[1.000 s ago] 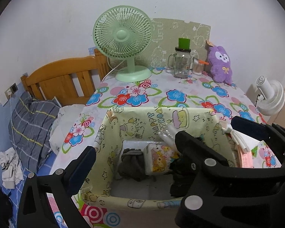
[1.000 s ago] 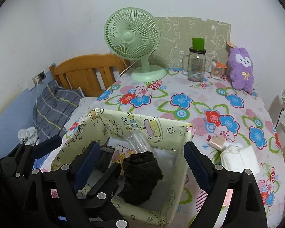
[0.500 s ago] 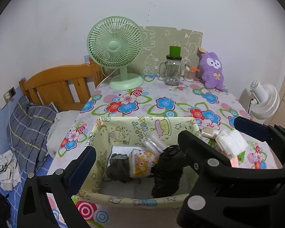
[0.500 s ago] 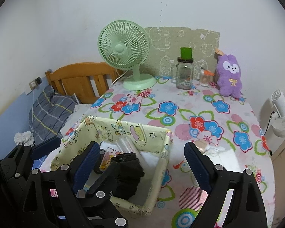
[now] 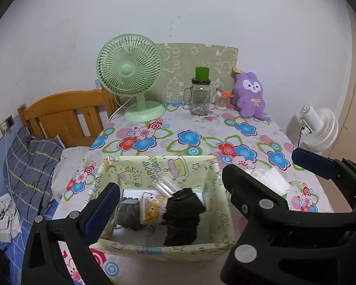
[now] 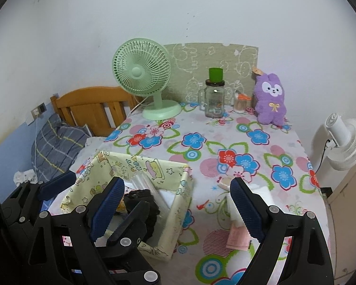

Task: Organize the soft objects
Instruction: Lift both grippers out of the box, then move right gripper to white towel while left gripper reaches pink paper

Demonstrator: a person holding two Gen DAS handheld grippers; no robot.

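Observation:
A pale yellow cartoon-print fabric basket [image 5: 154, 166] [image 6: 140, 163] sits at the near left of the flowered table. In it lie a black folded cloth [image 5: 182, 216] [image 6: 142, 197], a grey cloth [image 5: 128, 211], a cartoon tissue pack [image 5: 153, 209] and a clear plastic tube [image 5: 163, 185]. A white folded cloth [image 5: 273, 180] [image 6: 263, 194] and a pink pack [image 6: 237, 237] lie right of the basket. A purple plush [image 5: 249, 95] [image 6: 270, 99] stands at the back. My left gripper [image 5: 170, 190] hovers open over the basket's near side. My right gripper [image 6: 176, 185] is open and empty above the basket's right wall, its fingers overlapping the left's.
At the back stand a green desk fan [image 5: 130, 71], a glass mug [image 5: 199, 99] with a green cup on top and a small jar [image 6: 239, 104]. A white fan [image 6: 344, 140] stands off the right edge. A wooden headboard [image 5: 66, 114] and a plaid pillow [image 5: 28, 171] lie left.
Both grippers have drawn back and risen from the basket, which now looks smaller and lower in both views. Both stayed open, and the black cloth stays in the basket.

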